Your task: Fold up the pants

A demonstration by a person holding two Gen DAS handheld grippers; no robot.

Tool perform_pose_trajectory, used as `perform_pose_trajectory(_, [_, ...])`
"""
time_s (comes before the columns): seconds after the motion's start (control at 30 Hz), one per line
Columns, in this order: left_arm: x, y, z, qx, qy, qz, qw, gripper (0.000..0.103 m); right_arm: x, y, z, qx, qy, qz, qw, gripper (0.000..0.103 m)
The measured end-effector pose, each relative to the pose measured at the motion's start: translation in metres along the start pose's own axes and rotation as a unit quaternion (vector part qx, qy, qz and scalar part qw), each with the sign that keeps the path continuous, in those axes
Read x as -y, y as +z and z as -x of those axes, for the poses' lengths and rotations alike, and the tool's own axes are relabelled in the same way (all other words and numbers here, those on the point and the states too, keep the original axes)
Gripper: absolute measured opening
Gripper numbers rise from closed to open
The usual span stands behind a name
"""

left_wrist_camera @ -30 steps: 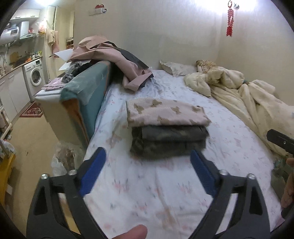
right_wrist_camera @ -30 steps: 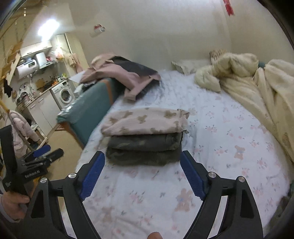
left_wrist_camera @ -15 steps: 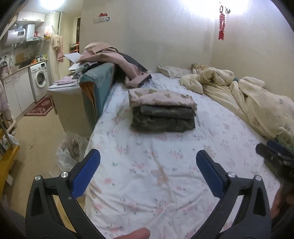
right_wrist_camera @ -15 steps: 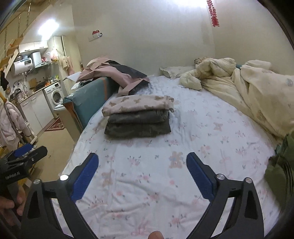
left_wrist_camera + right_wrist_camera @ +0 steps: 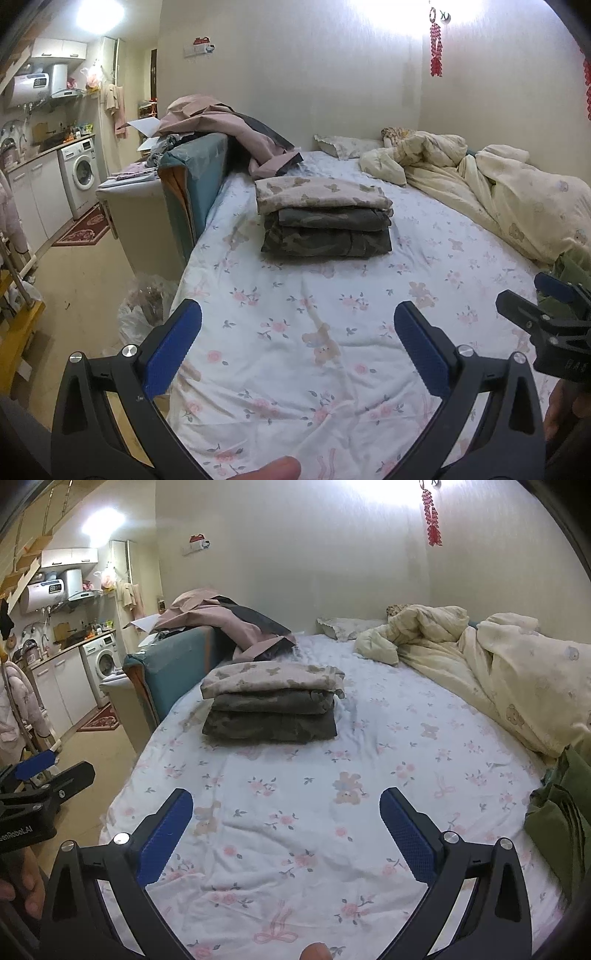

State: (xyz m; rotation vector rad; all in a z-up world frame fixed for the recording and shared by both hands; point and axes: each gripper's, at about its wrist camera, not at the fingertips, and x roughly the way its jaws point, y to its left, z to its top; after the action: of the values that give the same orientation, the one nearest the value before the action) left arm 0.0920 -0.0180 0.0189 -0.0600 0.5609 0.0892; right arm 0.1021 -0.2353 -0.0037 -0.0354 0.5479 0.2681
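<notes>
There, toward the left side of the bed, sits a neat stack of folded pants: two dark camouflage-patterned pairs underneath and a beige bear-print pair on top, all resting on the white floral bedsheet and lying well apart from both tools. At the right edge of the mattress a crumpled olive-green garment lies in a heap, partly cut off by the frame.

The left hand-held gripper is released, its two blue-padded fingers spread wide with only bare sheet showing between them; it holds nothing and touches nothing. It points forward and downward over the near end of the bed, aimed roughly at the stack. A fingertip of the person's left hand peeks in at the bottom of that view.

The right hand-held gripper is likewise fully released, blue pads far apart, empty, hanging over the sheet at a similar downward tilt just beside its partner. From the left view its black body shows at the right edge, close to the green garment.

Beyond, a rumpled cream quilt fills the bed's right side, pink and dark clothes drape over a teal headboard-like panel, and a white washing machine stands in the kitchen corner.
</notes>
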Motion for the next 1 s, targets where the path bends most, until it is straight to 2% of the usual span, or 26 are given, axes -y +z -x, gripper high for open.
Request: perform_pose_trajectory(1.0, [0.0001,0.0007,0.0031,0.008,-0.001,-0.008,0.9999,0.103,-0.0024,0.0017,-0.0026,0.007,-0.008,0.002,1.000,0.103])
